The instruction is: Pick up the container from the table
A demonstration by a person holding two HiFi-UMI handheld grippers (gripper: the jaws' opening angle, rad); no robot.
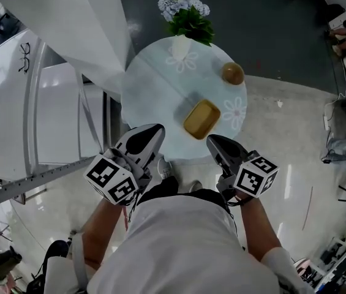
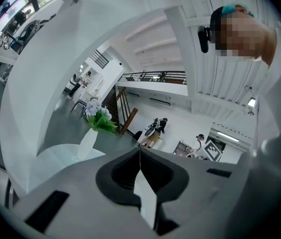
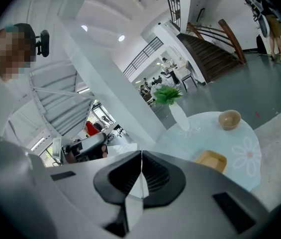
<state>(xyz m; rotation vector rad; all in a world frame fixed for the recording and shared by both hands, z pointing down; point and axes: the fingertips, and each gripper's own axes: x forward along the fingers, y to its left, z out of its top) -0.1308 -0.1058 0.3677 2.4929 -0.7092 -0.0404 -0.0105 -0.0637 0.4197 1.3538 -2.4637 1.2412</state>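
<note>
Yellow container [image 1: 201, 119] flat on the round table [image 1: 154, 81], a little toward 5 o'clock from the table's middle, open side up and seemingly empty. Nothing touching it. Brown bowl [image 1: 233, 73] at 1 o'clock from it, well apart. White vase [image 1: 180, 46] of flowers at 11 o'clock, near the far rim.

Left gripper [image 1: 147, 138] at 8 o'clock from the container, right gripper [image 1: 217, 144] at 5 o'clock, both by the near rim of the table in the head view. Both short of the container, neither in contact. Both clenched on nothing: jaws pressed together along one thin seam in each gripper view, no object between. In the right gripper view, container at 3 o'clock from the jaw seam. Absent from the left gripper view, with only the vase and a strip of table there.

Step in hand, by the look of it: the approach, with the pick-up not yet begun. Next move likely calls for opening the jaws wide enough for the container's wall, lowering to the nearer rim, closing on it, then lifting level. Right gripper probably the better placed.
</note>
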